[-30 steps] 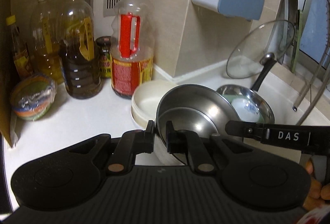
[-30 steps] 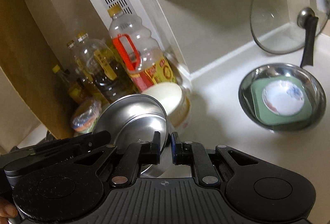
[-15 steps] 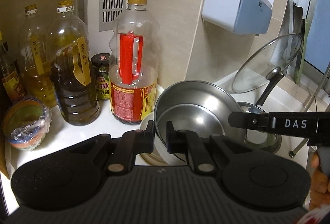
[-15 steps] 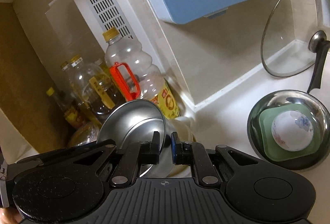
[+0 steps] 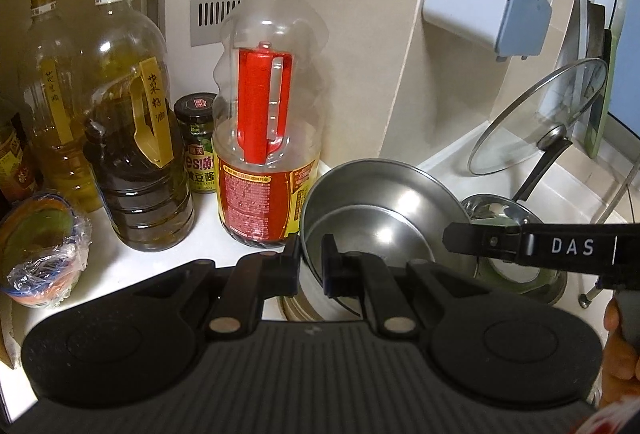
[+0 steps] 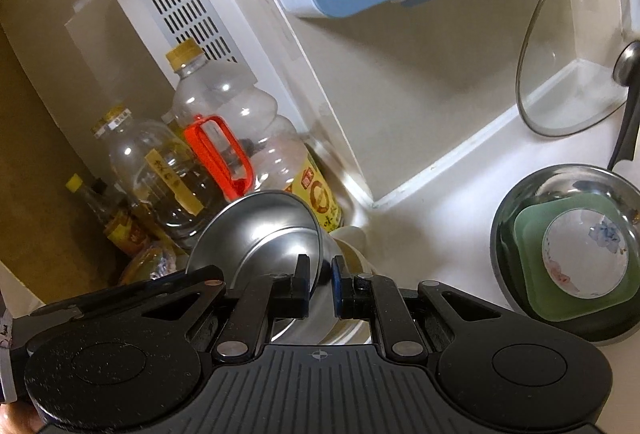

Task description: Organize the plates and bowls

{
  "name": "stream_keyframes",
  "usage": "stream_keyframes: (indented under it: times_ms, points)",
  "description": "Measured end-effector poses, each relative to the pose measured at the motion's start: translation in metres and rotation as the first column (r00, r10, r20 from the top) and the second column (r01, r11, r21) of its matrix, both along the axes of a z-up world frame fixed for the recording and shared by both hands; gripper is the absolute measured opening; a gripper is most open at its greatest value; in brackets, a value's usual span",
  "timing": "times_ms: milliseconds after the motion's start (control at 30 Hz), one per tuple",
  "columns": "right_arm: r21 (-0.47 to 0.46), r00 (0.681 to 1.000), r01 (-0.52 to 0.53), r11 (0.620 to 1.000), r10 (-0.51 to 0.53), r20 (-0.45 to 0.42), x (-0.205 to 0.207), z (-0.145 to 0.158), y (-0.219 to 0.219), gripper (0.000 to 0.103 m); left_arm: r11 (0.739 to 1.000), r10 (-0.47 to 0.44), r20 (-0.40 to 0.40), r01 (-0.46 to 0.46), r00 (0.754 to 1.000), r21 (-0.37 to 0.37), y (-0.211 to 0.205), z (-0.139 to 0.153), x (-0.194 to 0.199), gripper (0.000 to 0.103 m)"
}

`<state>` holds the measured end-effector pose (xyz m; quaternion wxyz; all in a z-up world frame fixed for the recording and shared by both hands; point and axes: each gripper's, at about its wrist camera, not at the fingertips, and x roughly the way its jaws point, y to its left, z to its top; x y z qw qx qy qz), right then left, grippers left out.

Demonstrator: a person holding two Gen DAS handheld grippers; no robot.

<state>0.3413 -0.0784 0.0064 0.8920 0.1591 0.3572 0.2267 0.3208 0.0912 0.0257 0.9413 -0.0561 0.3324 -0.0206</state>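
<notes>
White kitchen counter (image 6: pixel 440 202): lower right, a steel basin (image 6: pixel 520 194) held a green dish (image 6: pixel 532 234) and white bowl (image 6: pixel 584 254). Left gripper (image 5: pixel 311 262) and right gripper (image 6: pixel 321 284) each pinched the steel bowl's (image 5: pixel 380 210) rim, mouth tilted toward frame left in the right view.

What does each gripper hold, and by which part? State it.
Both hold the same steel bowl by its rim: the left gripper clamps the near-left edge, and the right gripper clamps the opposite edge.
</notes>
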Motion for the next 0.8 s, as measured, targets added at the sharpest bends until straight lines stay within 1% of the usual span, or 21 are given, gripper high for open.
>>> stream_keyframes:
  times_ms: [300, 800]
  points:
    - [-0.006, 0.999, 0.005, 1.000, -0.005, -0.036, 0.014, -0.009, 0.002, 0.011, 1.000, -0.005, -0.024, 0.005, 1.000, -0.001, 0.003, -0.007, 0.013, 0.009]
    - [-0.021, 0.996, 0.006, 1.000, -0.008, -0.094, 0.025, -0.019, 0.005, 0.012, 1.000, -0.004, -0.070, 0.004, 0.998, -0.007, 0.004, -0.020, 0.024, 0.009]
